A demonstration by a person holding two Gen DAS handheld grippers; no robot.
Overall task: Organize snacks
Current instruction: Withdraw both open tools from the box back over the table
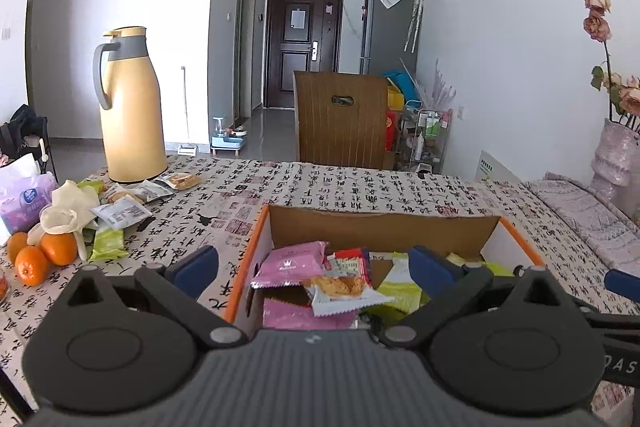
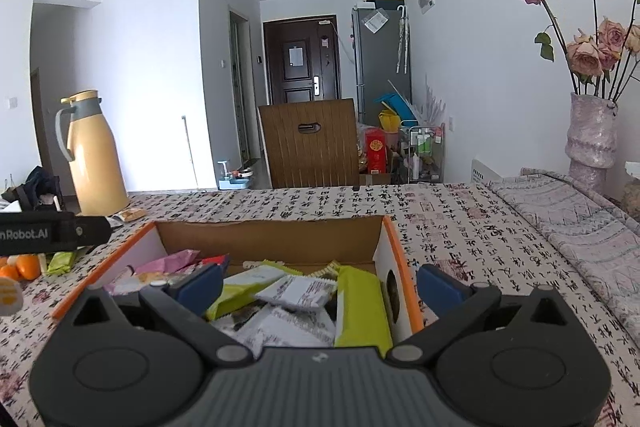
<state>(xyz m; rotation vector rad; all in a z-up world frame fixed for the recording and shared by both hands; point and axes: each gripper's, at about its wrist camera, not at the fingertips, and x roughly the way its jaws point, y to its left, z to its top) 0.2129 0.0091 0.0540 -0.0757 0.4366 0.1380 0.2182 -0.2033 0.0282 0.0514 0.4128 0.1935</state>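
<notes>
**Observer:** What's the setting?

**Me:** A flat with a dark door at twelve o'clock, and in front of me a table (image 1: 320, 187) under a cloth printed with black calligraphy. A tan thermos jug (image 1: 130, 107) stands at ten o'clock in the left view, and a vase of dried roses (image 2: 592, 135) at two o'clock in the right view.

**Observer:** How far along are you?

**Me:** Well past halfway, I'd judge. The cardboard box (image 1: 384, 227) with orange edges sits dead ahead of both tongs and already holds a good heap. A loose pile of snack packets (image 1: 120, 211) is still out on the cloth at nine to ten o'clock, beside three oranges (image 1: 40, 255) and a purple tissue pack (image 1: 24, 203). Those packets are what's left.

**Observer:** What's in the box?

**Me:** On its left side, a pink packet (image 1: 292, 263) and a white-and-red cracker packet (image 1: 344, 287). On its right side, lime-green packets (image 2: 360, 307) and white ones (image 2: 296, 291), all lying loose and overlapping.

**Observer:** And the tongs?

**Me:** My left gripper (image 1: 314, 267) is spread wide with nothing between its blue pads, hovering over the box's near-left corner. My right gripper (image 2: 320, 285) is equally wide and empty, straddling the box's right wall.
</notes>
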